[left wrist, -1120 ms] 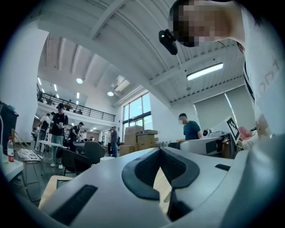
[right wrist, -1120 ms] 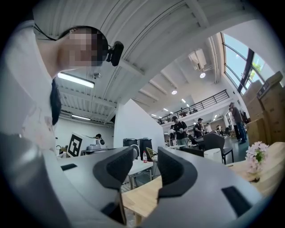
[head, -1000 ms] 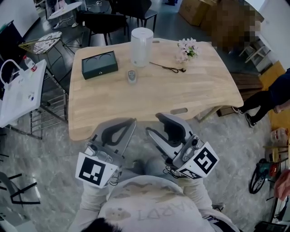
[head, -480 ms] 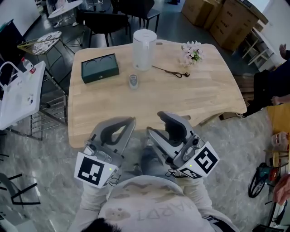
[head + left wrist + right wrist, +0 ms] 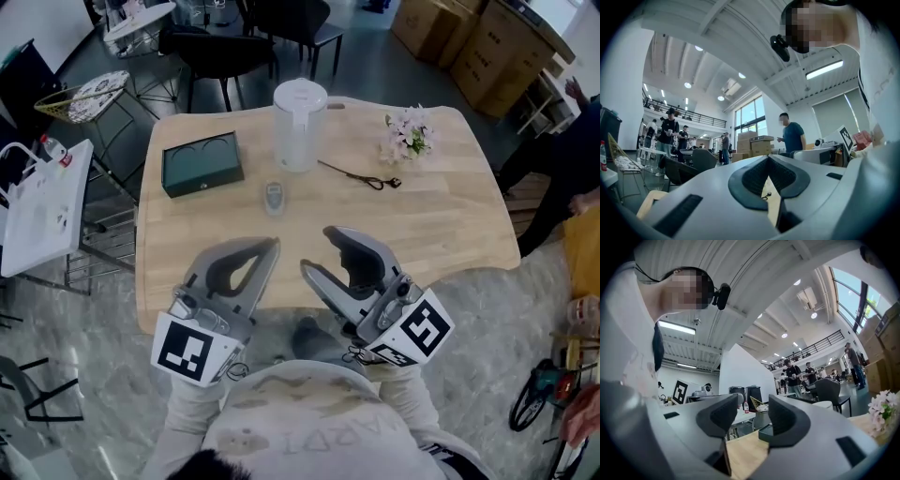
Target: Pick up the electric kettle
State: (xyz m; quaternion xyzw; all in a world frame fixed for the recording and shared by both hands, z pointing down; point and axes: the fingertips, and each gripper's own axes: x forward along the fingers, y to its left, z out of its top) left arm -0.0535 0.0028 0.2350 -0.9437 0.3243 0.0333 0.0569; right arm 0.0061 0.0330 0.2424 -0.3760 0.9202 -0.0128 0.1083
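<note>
Kettle (image 5: 299, 111) stands upright at the far side of the table (image 5: 422, 216), untouched. A green box (image 5: 202, 162) sits to its left, scissors (image 5: 361, 175) and flowers (image 5: 410, 134) to its right, and a small grey device (image 5: 273, 197) in front of it. We hold both tools side by side at the near table edge, well apart from the kettle. Left tool (image 5: 270, 246) has its jaws together and grips nothing. Right tool (image 5: 317, 251) has its jaws apart and opening, with nothing between them. People stand in the hall beyond.
</note>
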